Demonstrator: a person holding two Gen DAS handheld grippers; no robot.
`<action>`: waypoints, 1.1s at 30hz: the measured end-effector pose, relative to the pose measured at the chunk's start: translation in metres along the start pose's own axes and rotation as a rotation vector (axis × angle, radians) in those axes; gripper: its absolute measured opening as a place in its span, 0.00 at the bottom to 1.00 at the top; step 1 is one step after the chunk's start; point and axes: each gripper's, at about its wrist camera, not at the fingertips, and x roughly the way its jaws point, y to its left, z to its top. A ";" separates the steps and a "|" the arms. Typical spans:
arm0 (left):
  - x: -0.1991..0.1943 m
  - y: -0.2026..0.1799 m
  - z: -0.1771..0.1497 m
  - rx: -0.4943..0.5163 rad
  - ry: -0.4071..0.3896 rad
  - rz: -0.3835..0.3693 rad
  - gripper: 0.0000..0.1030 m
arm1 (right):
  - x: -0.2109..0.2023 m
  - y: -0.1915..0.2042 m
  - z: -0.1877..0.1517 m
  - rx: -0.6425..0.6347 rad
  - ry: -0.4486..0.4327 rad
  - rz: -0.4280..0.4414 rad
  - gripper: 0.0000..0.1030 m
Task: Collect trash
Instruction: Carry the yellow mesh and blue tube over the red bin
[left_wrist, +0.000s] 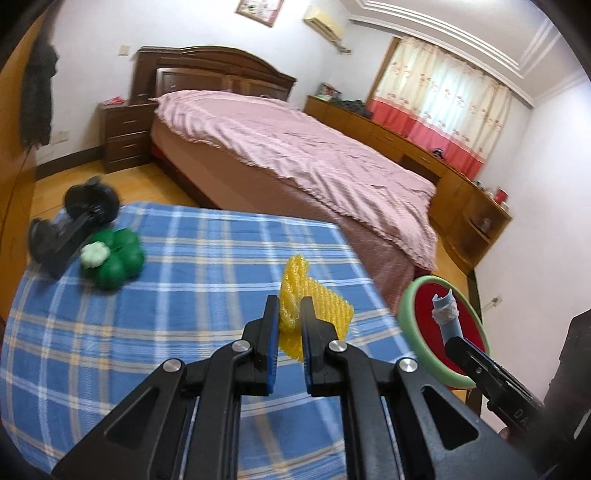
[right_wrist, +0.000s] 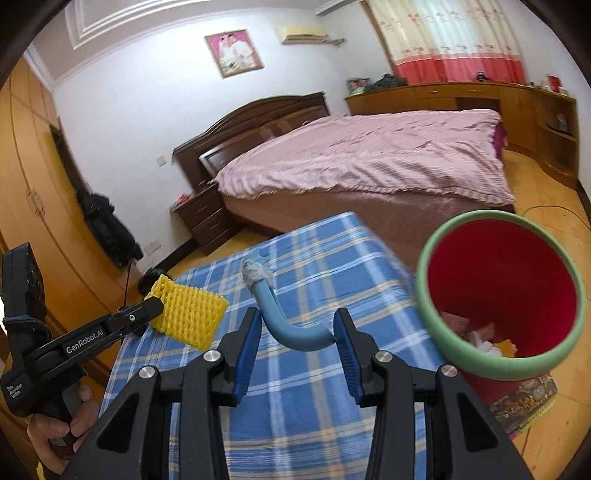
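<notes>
Inside red bin: crumpled scraps.

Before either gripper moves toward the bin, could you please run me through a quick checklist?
1. Left gripper closed on yellow foam net: ok.
2. Right gripper clamped on blue curved piece: cannot tell; the fingers stand wide, only its end at the right pad.
3. Red bin mouth unobstructed: ok; its mouth faces the grippers.
4. Room inside bin: ok; some trash at the bottom.
5. Green clover-shaped object still on checked cloth: not ok if it counts as trash.
</notes>
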 end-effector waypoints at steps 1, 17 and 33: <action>0.001 -0.006 0.000 0.010 0.000 -0.008 0.09 | -0.004 -0.004 0.000 0.008 -0.006 -0.005 0.42; 0.043 -0.106 0.002 0.146 0.069 -0.169 0.09 | -0.045 -0.085 0.003 0.153 -0.095 -0.105 0.42; 0.115 -0.185 -0.025 0.255 0.124 -0.238 0.09 | -0.041 -0.166 0.003 0.230 -0.103 -0.229 0.42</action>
